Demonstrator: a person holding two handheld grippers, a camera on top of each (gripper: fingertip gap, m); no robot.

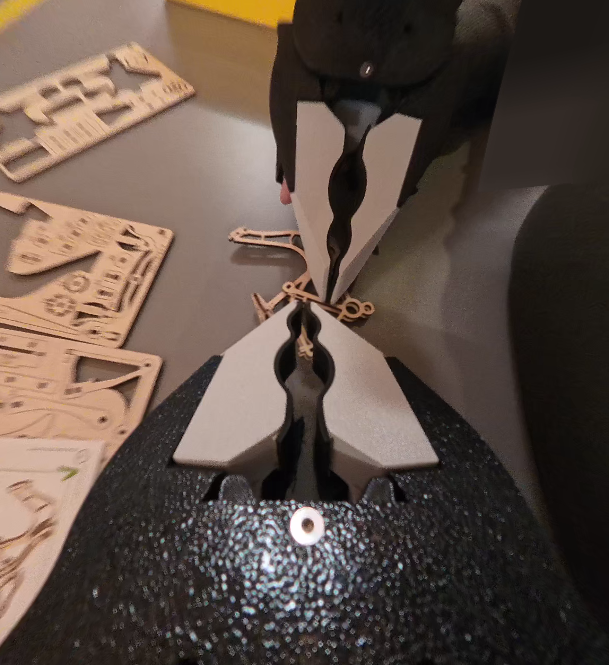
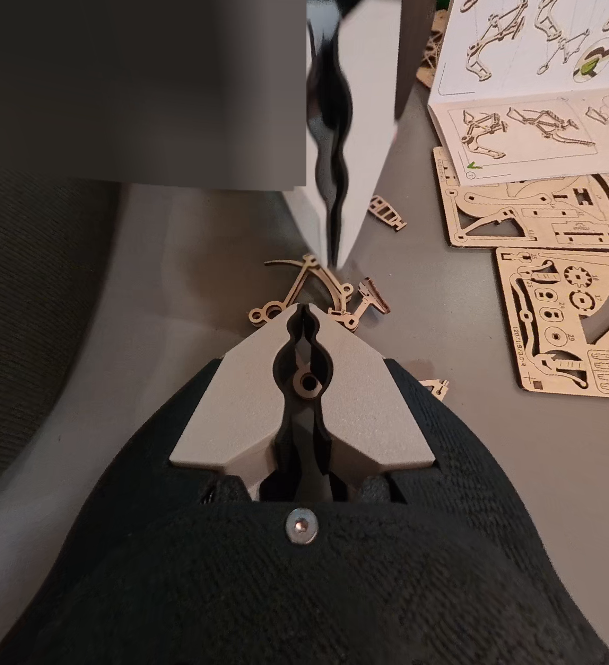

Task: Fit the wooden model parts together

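Both grippers, left gripper and right gripper, are clamped on the wooden model assembly (tips nearly meeting) above the desk.

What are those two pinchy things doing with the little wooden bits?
A person is building a wooden model with a gripper in each hand. The left gripper and the right gripper meet tip to tip over the grey table, both closed on one small assembly of wooden model parts. The parts look only partly joined. Beside them lie punched-out wooden sheets and an open instruction booklet showing the build steps.
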